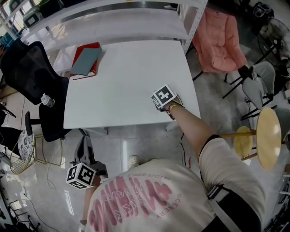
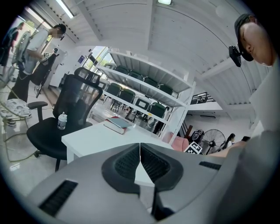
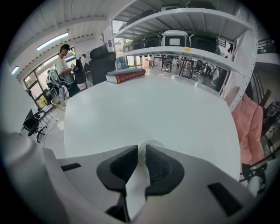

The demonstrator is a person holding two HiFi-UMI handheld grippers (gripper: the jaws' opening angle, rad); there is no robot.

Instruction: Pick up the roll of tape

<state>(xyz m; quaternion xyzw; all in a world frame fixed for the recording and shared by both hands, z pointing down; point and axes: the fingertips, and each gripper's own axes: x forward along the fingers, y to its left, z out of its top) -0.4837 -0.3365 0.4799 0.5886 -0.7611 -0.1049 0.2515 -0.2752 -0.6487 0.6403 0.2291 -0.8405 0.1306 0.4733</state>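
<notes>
In the right gripper view a small clear roll of tape [image 3: 148, 146] lies on the white table [image 3: 153, 100], close to the near right edge. My right gripper [image 3: 142, 153] points steeply down at it, its dark pads pressed on the roll's wall. In the head view that gripper's marker cube [image 1: 163, 96] sits over the table's near right part and hides the tape. My left gripper [image 2: 140, 148] is shut with nothing in it. It hangs low at the person's left side, below the table's front edge, and its marker cube [image 1: 81, 176] shows there.
A red book with a grey-blue notebook on it [image 1: 86, 61] lies at the table's far left. A black office chair [image 1: 31, 72] with a bottle [image 1: 46, 100] stands to the left, white shelving [image 1: 113, 13] behind, a pink chair [image 1: 219, 38] and a wooden stool [image 1: 268, 136] to the right.
</notes>
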